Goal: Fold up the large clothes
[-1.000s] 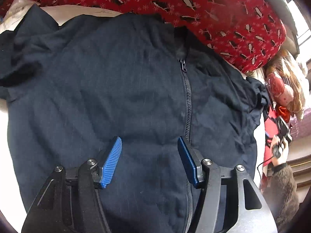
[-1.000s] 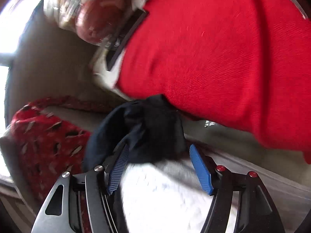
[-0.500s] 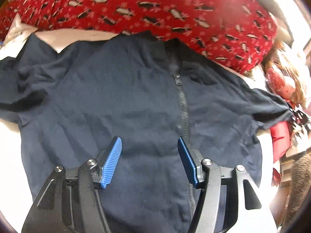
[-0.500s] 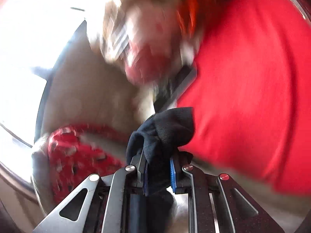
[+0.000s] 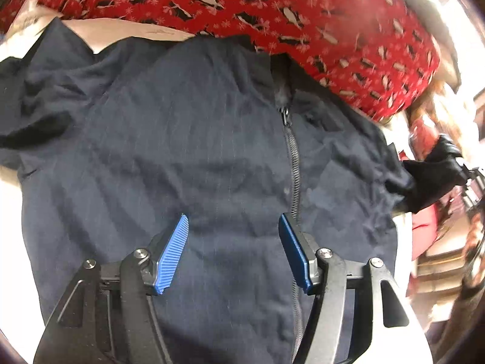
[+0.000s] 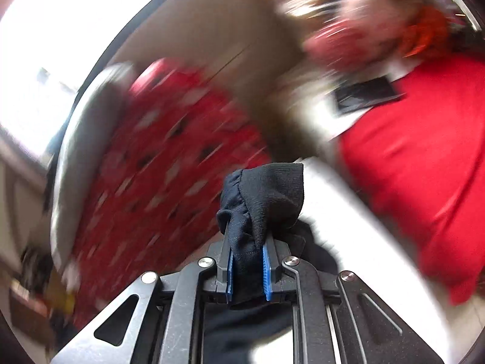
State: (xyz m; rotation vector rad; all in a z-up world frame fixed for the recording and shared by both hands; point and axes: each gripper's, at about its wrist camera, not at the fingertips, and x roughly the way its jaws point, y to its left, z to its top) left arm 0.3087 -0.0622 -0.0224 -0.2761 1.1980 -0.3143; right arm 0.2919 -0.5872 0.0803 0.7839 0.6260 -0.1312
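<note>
My right claw [image 6: 247, 268] is clamped on the jacket's [image 5: 188, 151] cuff [image 6: 266, 194]; beyond it all is blurred. My left claw [image 5: 233, 251] hangs apart over the zipper [image 5: 294, 176].

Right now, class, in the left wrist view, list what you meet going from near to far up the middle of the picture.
Left hand-held gripper → navy jacket → zip pull → red patterned blanket.
</note>
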